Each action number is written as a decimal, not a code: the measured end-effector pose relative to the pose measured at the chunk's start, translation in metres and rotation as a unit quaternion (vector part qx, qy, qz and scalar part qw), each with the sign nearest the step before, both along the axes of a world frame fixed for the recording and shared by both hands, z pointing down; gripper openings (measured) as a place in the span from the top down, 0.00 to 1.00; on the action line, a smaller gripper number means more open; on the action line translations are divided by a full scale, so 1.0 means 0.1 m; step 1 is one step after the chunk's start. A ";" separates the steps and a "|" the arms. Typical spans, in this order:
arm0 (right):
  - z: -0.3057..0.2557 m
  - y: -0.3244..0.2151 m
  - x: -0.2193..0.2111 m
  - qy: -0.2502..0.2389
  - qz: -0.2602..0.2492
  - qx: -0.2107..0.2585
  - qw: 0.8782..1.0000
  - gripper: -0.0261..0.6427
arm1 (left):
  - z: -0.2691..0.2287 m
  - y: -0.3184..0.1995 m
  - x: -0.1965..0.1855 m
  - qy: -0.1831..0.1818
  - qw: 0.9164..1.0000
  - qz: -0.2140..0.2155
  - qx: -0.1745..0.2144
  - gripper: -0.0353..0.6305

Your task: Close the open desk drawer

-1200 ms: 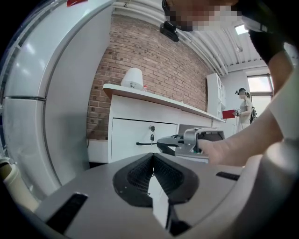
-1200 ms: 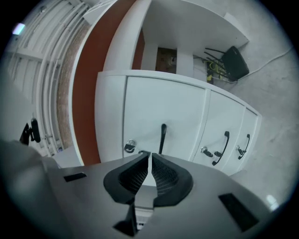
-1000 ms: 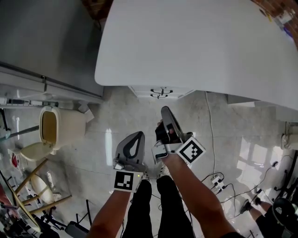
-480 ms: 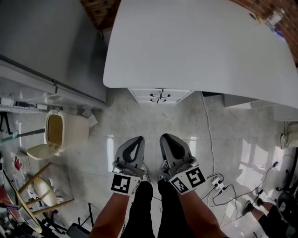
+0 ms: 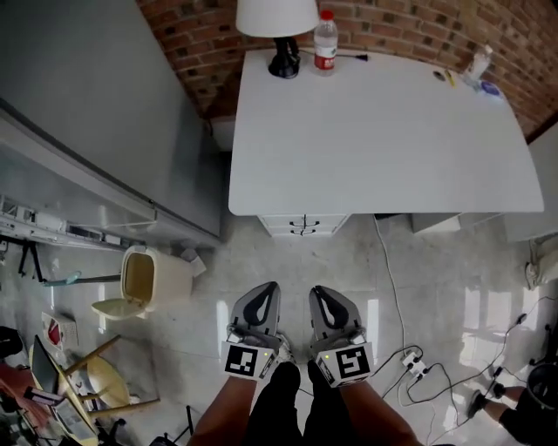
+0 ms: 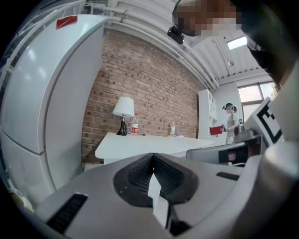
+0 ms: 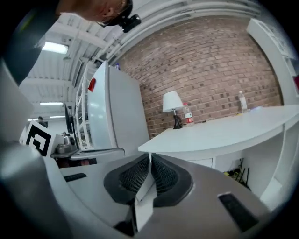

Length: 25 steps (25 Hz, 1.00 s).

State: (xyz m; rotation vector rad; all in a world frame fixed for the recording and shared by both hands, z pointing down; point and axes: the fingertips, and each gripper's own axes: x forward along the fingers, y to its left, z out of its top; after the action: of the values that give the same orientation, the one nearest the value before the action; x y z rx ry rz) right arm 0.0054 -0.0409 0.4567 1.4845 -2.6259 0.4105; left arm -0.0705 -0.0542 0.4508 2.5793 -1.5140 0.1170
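Note:
The white desk (image 5: 384,131) stands against a brick wall, with a lamp (image 5: 277,26) and a water bottle (image 5: 325,39) at its back edge. Its white drawer unit (image 5: 305,225) shows just under the front edge, the fronts sticking out slightly past the top. My left gripper (image 5: 264,296) and right gripper (image 5: 326,298) are side by side close to my body, over the floor and well short of the desk. Both are shut on nothing. The left gripper view shows shut jaws (image 6: 152,161) facing the desk (image 6: 140,142). The right gripper view shows the same (image 7: 149,161).
A tall grey fridge (image 5: 87,113) stands left of the desk. A beige bin (image 5: 148,277) with its lid open sits on the tiled floor at the left. A power strip and cables (image 5: 410,361) lie at the right. Another person (image 6: 230,123) stands far off.
The right gripper has pulled back from its reach toward the drawers and now sits beside the left one. The desk looks farther away, with its whole top in view.

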 end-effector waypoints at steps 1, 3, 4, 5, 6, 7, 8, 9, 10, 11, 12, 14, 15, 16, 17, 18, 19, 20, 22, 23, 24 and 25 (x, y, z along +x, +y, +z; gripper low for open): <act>-0.06 0.02 0.04 0.000 0.002 -0.008 1.000 0.90 | -0.12 0.02 -0.01 -0.009 1.000 0.005 0.005 0.94; -0.26 0.05 0.07 0.008 0.001 -0.005 1.000 0.90 | -0.34 0.04 -0.05 -0.022 1.000 0.007 0.005 0.94; -0.37 0.05 0.08 0.012 0.000 0.002 1.000 0.90 | -0.42 0.04 -0.09 -0.028 1.000 0.005 0.000 0.94; -0.48 0.04 0.09 0.017 0.001 0.008 1.000 0.90 | -0.48 0.03 -0.12 -0.036 0.999 0.001 -0.005 0.94; -0.60 0.02 0.11 0.020 0.002 0.015 1.000 0.90 | -0.54 0.02 -0.15 -0.044 0.999 -0.004 -0.008 0.94; -0.72 -0.01 0.13 0.023 0.003 0.021 1.000 0.90 | -0.60 0.01 -0.18 -0.049 0.999 -0.009 -0.010 0.94; -0.85 -0.04 0.15 0.027 0.003 0.028 0.999 0.90 | -0.67 0.01 -0.20 -0.048 0.999 -0.016 -0.012 0.94; -0.98 -0.05 0.16 0.031 0.001 0.034 0.999 0.90 | -0.75 0.03 -0.22 -0.043 0.999 -0.024 -0.016 0.94; -1.12 -0.05 0.16 0.033 0.000 0.040 0.999 0.90 | -0.84 0.06 -0.24 -0.038 0.999 -0.032 -0.020 0.94; -1.25 -0.05 0.15 0.032 0.000 0.045 0.998 0.90 | -0.94 0.10 -0.26 -0.035 0.998 -0.039 -0.023 0.94; -1.38 -0.06 0.14 0.028 0.001 0.049 0.998 0.91 | -1.05 0.13 -0.28 -0.034 0.998 -0.043 -0.023 0.94; -1.58 -0.07 0.16 0.010 0.005 0.050 0.999 0.90 | -1.25 0.16 -0.27 -0.034 0.998 -0.046 -0.018 0.94; -1.65 -0.08 0.17 0.001 0.007 0.048 0.999 0.90 | -1.34 0.17 -0.25 -0.034 0.998 -0.044 -0.015 0.94; -1.71 -0.07 0.20 -0.005 0.008 0.046 0.999 0.90 | -1.43 0.17 -0.22 -0.035 0.999 -0.040 -0.012 0.94; -1.75 -0.06 0.22 -0.007 0.009 0.044 0.999 0.90 | -1.52 0.17 -0.18 -0.036 0.999 -0.033 -0.008 0.94; -1.80 -0.05 0.25 -0.006 0.010 0.044 0.999 0.91 | -1.60 0.18 -0.13 -0.037 0.999 -0.026 -0.003 0.94; -1.85 -0.05 0.27 -0.006 0.010 0.046 0.999 0.90 | -1.68 0.19 -0.08 -0.037 0.999 -0.019 0.002 0.94; -1.90 -0.06 0.29 -0.007 0.011 0.048 0.999 0.90 | -1.77 0.20 -0.04 -0.034 0.999 -0.013 0.007 0.94; -2.01 -0.07 0.31 -0.009 0.011 0.050 0.999 0.90 | -1.90 0.24 0.01 -0.024 1.000 -0.011 0.014 0.94; -2.06 -0.06 0.32 -0.009 0.011 0.051 0.999 0.90 | -1.93 0.27 0.03 -0.019 1.000 -0.015 0.013 0.94; -2.10 -0.04 0.33 -0.008 0.011 0.052 0.999 0.90 | -1.96 0.29 0.03 -0.014 1.000 -0.021 0.011 0.94; -2.15 -0.02 0.34 -0.007 0.010 0.055 0.998 0.90 | -1.98 0.31 0.03 -0.011 1.000 -0.027 0.011 0.94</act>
State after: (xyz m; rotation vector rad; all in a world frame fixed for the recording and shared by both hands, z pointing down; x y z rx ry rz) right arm 0.0396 -0.0433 0.2418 1.5465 -2.6869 0.2852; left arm -0.0679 -0.0231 0.2528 2.5593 -1.5989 0.1239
